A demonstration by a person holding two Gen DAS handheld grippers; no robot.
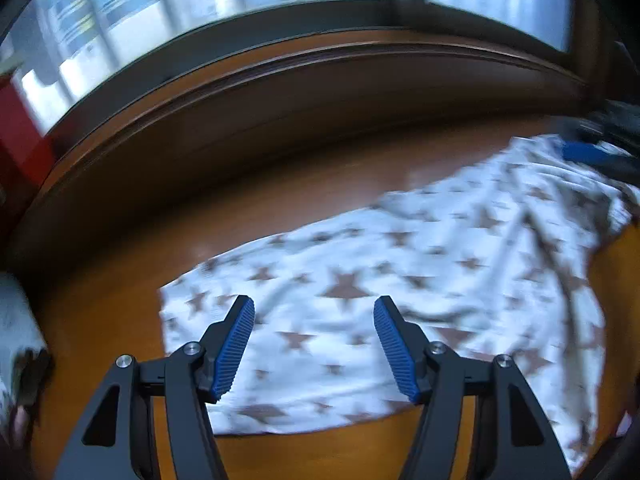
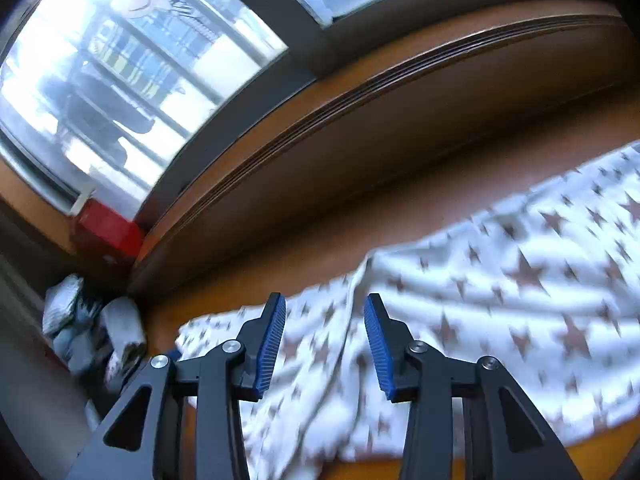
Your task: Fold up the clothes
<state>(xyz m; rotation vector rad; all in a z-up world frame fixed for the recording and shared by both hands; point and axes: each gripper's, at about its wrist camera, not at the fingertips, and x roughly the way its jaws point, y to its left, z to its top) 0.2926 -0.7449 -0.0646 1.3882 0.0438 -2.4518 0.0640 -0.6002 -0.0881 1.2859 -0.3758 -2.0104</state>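
A white garment with brown stars lies spread on the orange-brown table. In the left wrist view my left gripper hovers over its near left part, jaws open, nothing between the blue pads. At the far right of that view a blue-tipped dark gripper shows at the cloth's far corner. In the right wrist view my right gripper stands open above the garment, and a raised fold of cloth runs up between the pads without being pinched.
A dark wooden ledge and a window run along the far side of the table. A red box sits at the ledge's end. Other bundled clothes lie at the left, also seen as pale cloth.
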